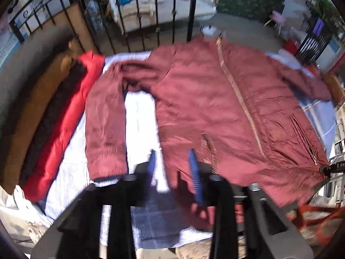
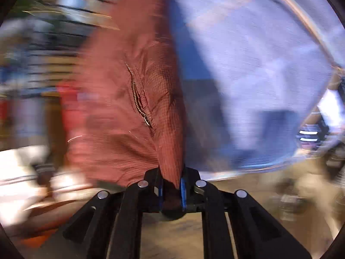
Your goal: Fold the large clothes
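The jacket (image 1: 204, 108) is spread, no fold laid; its hem is clamped by the right gripper (image 2: 171, 188), while the left gripper (image 1: 172, 164) is held open.

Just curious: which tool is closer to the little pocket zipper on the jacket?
Right. The right tool grips the jacket just below the pocket zipper. The left tool sits at the hem, open, farther off.

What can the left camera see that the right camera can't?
Only the left wrist view shows the whole maroon jacket spread flat, its long front zipper, a bright red garment beside it, the black railing, and the open left gripper straddling the hem.

Only the right wrist view shows the right gripper pinching a jacket edge, with a pocket zipper close up; the rest is blurred.

Both show the jacket and the pale checked cloth under it.
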Demonstrator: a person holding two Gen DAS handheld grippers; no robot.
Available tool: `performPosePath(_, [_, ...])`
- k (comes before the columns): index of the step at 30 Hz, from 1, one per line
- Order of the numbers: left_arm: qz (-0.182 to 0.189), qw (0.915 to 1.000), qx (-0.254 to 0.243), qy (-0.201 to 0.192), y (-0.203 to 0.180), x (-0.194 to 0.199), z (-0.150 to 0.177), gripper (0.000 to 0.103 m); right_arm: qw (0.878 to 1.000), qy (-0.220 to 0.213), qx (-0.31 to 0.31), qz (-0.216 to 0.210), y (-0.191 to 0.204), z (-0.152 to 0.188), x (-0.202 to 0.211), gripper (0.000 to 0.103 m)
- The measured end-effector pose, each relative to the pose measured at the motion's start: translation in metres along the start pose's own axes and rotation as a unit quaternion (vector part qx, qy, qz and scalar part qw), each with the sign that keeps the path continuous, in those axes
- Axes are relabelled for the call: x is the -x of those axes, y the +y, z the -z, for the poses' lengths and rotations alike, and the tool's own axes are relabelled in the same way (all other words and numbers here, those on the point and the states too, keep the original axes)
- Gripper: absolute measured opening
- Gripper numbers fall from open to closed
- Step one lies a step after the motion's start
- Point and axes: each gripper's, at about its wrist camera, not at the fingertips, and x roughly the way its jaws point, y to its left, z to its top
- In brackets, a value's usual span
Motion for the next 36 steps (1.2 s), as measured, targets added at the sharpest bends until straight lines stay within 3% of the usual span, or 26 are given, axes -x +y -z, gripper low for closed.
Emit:
performPosePath(1, [-0.016,0.9995,0.002,0.027,0.006,-0.020,0.012,0.063,0.999,0.005,-0.033,0.002,-0.010,-0.001,-0.014,0.021])
performPosePath(3, [-0.035,0.9961,0.023,0.078,0.016,-0.048,0.027,0.063,0.997,0.016,-0.079,0.012,-0.018,-0.002,-0.031,0.037])
performPosePath(5, [-0.017,0.9944,0.055,0.089,0.025,-0.056,0.038,0.063,0.996,0.004,-0.067,0.057,-0.010,-0.001,-0.027,0.045])
performPosePath(7, [-0.013,0.9949,0.057,0.082,0.021,-0.058,0.036,0.066,0.997,-0.011,-0.038,0.066,0.002,-0.005,-0.016,0.061])
performPosePath(10, [0.015,0.9969,0.052,0.057,0.001,-0.065,0.015,0.076,0.996,-0.045,-0.015,0.075,0.013,-0.023,0.011,0.062])
performPosePath(15, [0.029,0.9976,0.012,0.062,-0.055,-0.092,-0.010,0.078,0.995,-0.088,0.004,0.037,0.032,-0.061,0.025,0.062])
performPosePath(17, [0.023,0.9959,-0.007,0.087,-0.080,-0.114,-0.002,0.079,0.996,-0.077,0.038,0.023,0.046,-0.067,0.010,0.062])
performPosePath(19, [0.001,0.9917,-0.024,0.127,-0.095,-0.140,0.012,0.082,0.995,-0.049,0.083,0.024,0.065,-0.069,-0.018,0.071])
performPosePath(21, [-0.042,0.9831,-0.045,0.172,-0.107,-0.170,0.029,0.089,0.990,-0.013,0.127,0.067,0.072,-0.065,-0.058,0.072])
performPosePath(22, [-0.051,0.9826,-0.053,0.171,-0.109,-0.175,0.032,0.092,0.984,0.006,0.139,0.112,0.069,-0.063,-0.081,0.072])
performPosePath(23, [-0.057,0.9819,-0.057,0.171,-0.110,-0.178,0.033,0.094,0.981,0.018,0.144,0.131,0.066,-0.062,-0.096,0.072])
performPosePath(26, [-0.039,0.9796,-0.039,0.193,-0.104,-0.179,0.022,0.094,0.981,0.022,0.142,0.130,0.064,-0.068,-0.103,0.073])
performPosePath(28, [-0.037,0.9817,-0.018,0.186,-0.097,-0.171,0.015,0.094,0.984,0.010,0.142,0.103,0.068,-0.078,-0.078,0.073])
performPosePath(31, [-0.038,0.9838,0.013,0.175,-0.088,-0.159,0.004,0.094,0.985,-0.090,0.130,0.074,0.058,-0.111,-0.003,0.073])
performPosePath(36, [-0.037,0.9857,0.033,0.161,-0.094,-0.145,-0.010,0.094,0.968,-0.209,0.060,0.125,-0.016,-0.198,0.113,0.073])
